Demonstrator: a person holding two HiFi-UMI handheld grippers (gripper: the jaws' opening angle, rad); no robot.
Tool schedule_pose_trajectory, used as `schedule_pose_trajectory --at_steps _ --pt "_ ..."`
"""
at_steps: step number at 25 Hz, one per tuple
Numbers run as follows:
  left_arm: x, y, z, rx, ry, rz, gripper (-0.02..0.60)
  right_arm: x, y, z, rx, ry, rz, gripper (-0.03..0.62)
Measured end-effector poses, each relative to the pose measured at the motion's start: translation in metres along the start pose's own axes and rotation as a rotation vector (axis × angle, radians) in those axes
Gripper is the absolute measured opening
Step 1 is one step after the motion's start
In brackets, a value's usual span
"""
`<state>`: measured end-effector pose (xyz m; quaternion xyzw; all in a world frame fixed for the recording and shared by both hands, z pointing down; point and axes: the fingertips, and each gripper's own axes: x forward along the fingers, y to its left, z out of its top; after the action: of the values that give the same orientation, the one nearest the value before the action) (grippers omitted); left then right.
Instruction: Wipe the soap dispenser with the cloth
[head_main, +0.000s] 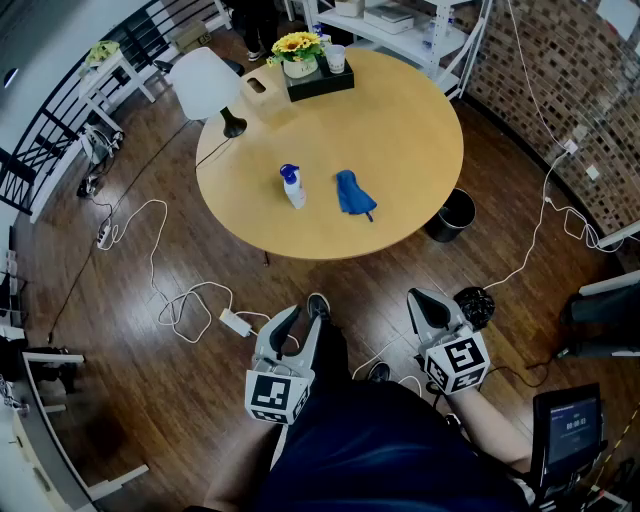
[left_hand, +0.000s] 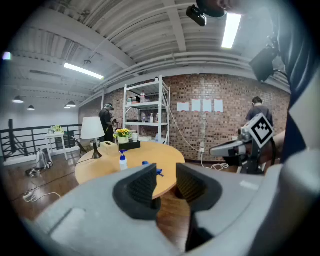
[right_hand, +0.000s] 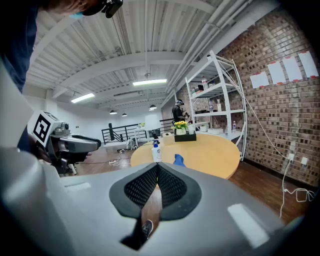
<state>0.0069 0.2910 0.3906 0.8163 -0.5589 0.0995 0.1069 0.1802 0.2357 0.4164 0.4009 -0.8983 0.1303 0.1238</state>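
The soap dispenser (head_main: 292, 187) stands upright near the middle of the round wooden surface (head_main: 400, 140); the blue cloth (head_main: 352, 193) lies just beside it, crumpled, and I cannot tell if they touch.

The dispenser is a small white bottle with a blue pump on top; it looks light and hard, and its smooth sides may be slippery. It is tall and thin, so a push from the side could tip it over. The best place to hold it is probably around the white body, low down, not by the pump.

The cloth looks soft and floppy; it should bunch up when pinched, so a grab on a raised fold would work well.

Both tools are far from the surface, down by the person's legs. The left gripper (left_hand: 166, 182) has its fingers (left_hand: 142, 187) drawn in close, with only a slim gap and nothing in it; the right gripper (right_hand: 157, 172) has its fingers (right_hand: 172, 187) pressed together, and they are empty too.

The surface is bare around the two things, so there is room to work. At the far side stand a white lamp (head_main: 205, 82), a pot of yellow flowers (head_main: 298, 44) on a black tray (head_main: 322, 82) and a cup (head_main: 335, 58).

The floor (head_main: 130, 250) is dark wood with white cords (head_main: 180, 300) looping across it; a black bin (head_main: 455, 214) sits by the edge of the surface. There is a brick wall (head_main: 560, 80) on one side, a white shelf (right_hand: 215, 95) near it, and a black railing (head_main: 100, 60) on the other.
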Motion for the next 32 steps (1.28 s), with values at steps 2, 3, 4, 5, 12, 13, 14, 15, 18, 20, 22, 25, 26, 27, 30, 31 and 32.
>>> schedule_pose_trajectory --at_steps 2,3,4,5,12,13,14,15,18,20,22,25,26,27,30,31,32 --pt "0.02 0.027 0.0 -0.005 0.003 -0.004 0.134 0.027 -0.006 0.005 -0.009 0.01 -0.016 0.009" --pt "0.03 0.041 -0.001 -0.006 0.009 -0.006 0.138 0.041 -0.009 0.008 -0.011 0.015 -0.025 0.009" --pt "0.041 0.056 -0.003 -0.007 0.017 -0.009 0.14 0.056 -0.013 0.011 -0.012 0.022 -0.035 0.009" --pt "0.053 0.072 -0.005 -0.006 0.024 -0.013 0.141 0.07 -0.017 0.014 -0.01 0.03 -0.047 0.009" --pt "0.143 0.169 -0.021 0.037 0.095 -0.077 0.192 0.183 -0.048 0.032 -0.042 0.136 -0.117 0.009" --pt "0.154 0.18 -0.029 0.045 0.123 -0.083 0.21 0.199 -0.053 0.03 -0.055 0.159 -0.123 0.009" --pt "0.166 0.19 -0.037 0.056 0.154 -0.09 0.234 0.214 -0.058 0.027 -0.06 0.184 -0.126 0.014" --pt "0.178 0.199 -0.047 0.068 0.185 -0.1 0.247 0.23 -0.063 0.022 -0.054 0.211 -0.125 0.03" --pt "0.206 0.21 -0.072 0.093 0.267 -0.129 0.267 0.272 -0.074 -0.001 -0.003 0.308 -0.104 0.138" --pt "0.22 0.214 -0.079 0.093 0.288 -0.122 0.27 0.299 -0.077 -0.022 0.024 0.379 -0.079 0.146" --pt "0.233 0.219 -0.08 0.101 0.285 -0.1 0.267 0.328 -0.08 -0.04 0.031 0.446 -0.059 0.146" --pt "0.25 0.218 -0.089 0.124 0.315 -0.097 0.267 0.358 -0.091 -0.074 0.012 0.568 -0.08 0.179" --pt "0.255 0.216 -0.094 0.124 0.336 -0.1 0.283 0.364 -0.095 -0.084 0.025 0.605 -0.089 0.223" --pt "0.258 0.214 -0.098 0.121 0.358 -0.1 0.289 0.369 -0.096 -0.092 0.05 0.628 -0.091 0.251" --pt "0.271 0.212 -0.103 0.127 0.391 -0.078 0.29 0.378 -0.097 -0.1 0.1 0.641 -0.077 0.252" --pt "0.276 0.214 -0.103 0.133 0.389 -0.063 0.29 0.379 -0.099 -0.102 0.089 0.644 -0.08 0.244" --pt "0.281 0.216 -0.103 0.138 0.38 -0.047 0.29 0.381 -0.101 -0.103 0.073 0.646 -0.081 0.208"
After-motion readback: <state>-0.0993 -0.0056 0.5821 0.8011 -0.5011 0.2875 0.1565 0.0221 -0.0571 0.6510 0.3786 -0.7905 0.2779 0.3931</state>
